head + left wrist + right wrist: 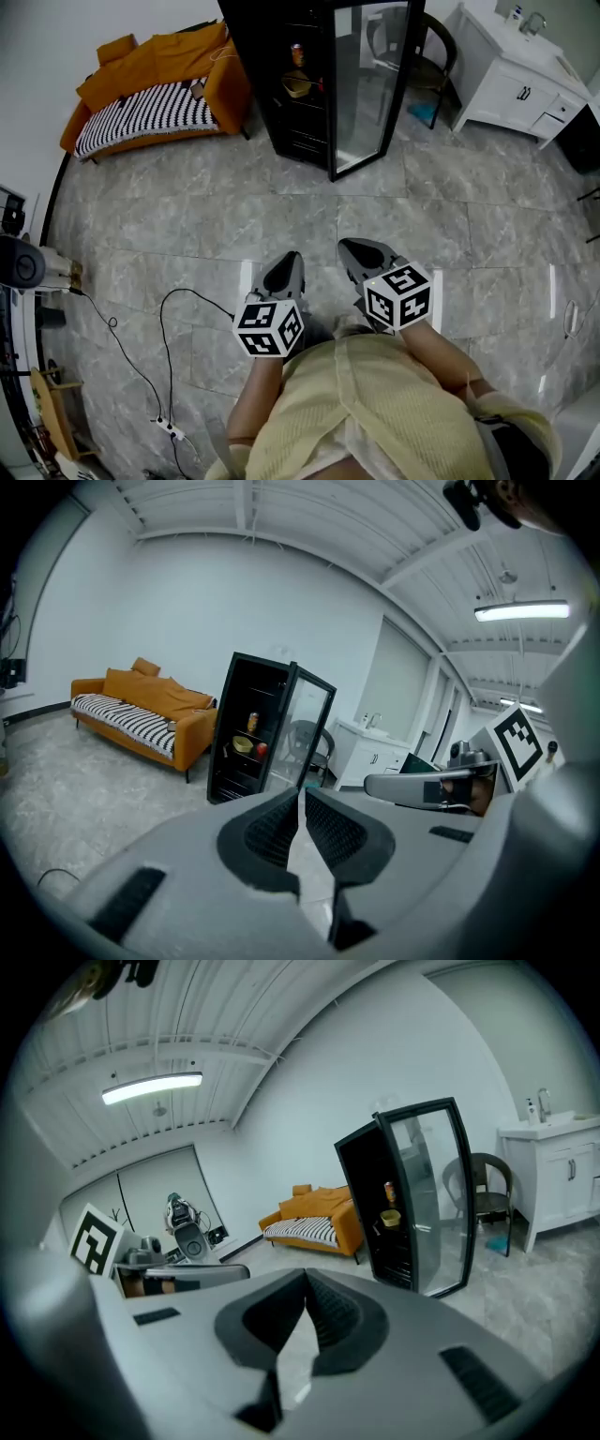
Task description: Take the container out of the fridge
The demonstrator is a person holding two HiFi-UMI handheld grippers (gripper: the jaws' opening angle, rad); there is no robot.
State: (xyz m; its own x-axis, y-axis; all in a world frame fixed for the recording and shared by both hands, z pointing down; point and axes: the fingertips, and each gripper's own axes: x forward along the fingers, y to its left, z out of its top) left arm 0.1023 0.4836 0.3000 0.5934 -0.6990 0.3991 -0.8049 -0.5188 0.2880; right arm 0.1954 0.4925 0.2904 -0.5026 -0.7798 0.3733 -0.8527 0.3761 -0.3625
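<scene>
The black fridge (314, 75) stands far ahead with its glass door (370, 84) swung open. On a shelf inside sits a yellow bowl-like container (297, 85), with a can (297, 53) on the shelf above. The left gripper view shows the container (243, 745) next to a small red item (261, 749). The right gripper view shows the container (390, 1217) too. My left gripper (289, 259) and right gripper (352, 247) hang side by side over the floor, well short of the fridge. Both are shut with nothing in them.
An orange sofa (155, 80) with a striped cover stands left of the fridge. A dark chair (433, 47) and a white sink cabinet (520, 80) are to its right. A black cable (141, 361) trails over the grey tiles at lower left, near equipment (23, 267).
</scene>
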